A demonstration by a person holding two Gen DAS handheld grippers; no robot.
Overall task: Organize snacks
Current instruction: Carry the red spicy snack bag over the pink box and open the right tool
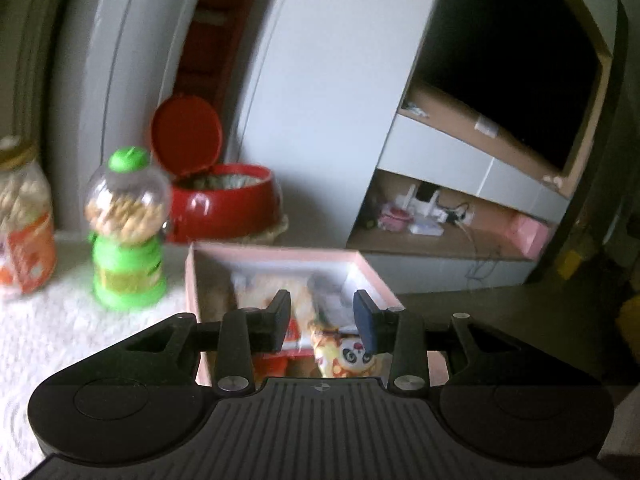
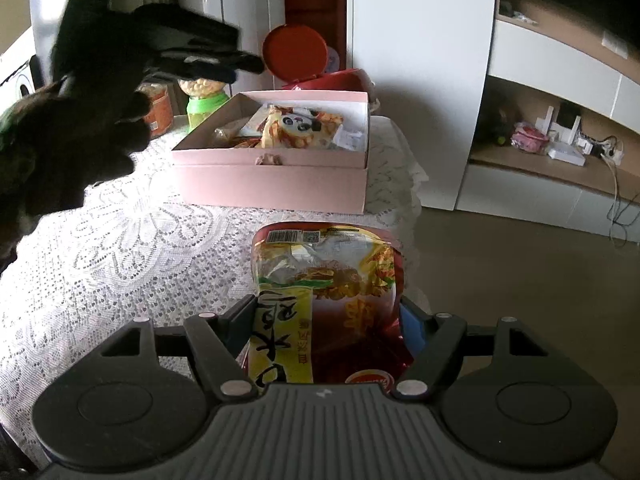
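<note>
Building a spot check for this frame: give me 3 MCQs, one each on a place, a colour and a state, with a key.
1. Where is the panda snack pack?
A. inside the pink box
B. on the floor
C. in the red bowl

2. What colour is the candy dispenser's cap?
A. blue
B. green
C. white

3. What is the right tool doing?
A. hanging empty
B. gripping a red and yellow snack bag
C. gripping a jar

Key: 1 A, it lies among the packs within the box walls. 2 B, cap and base are bright green. 3 B, the bag sits clamped between both fingers.
</note>
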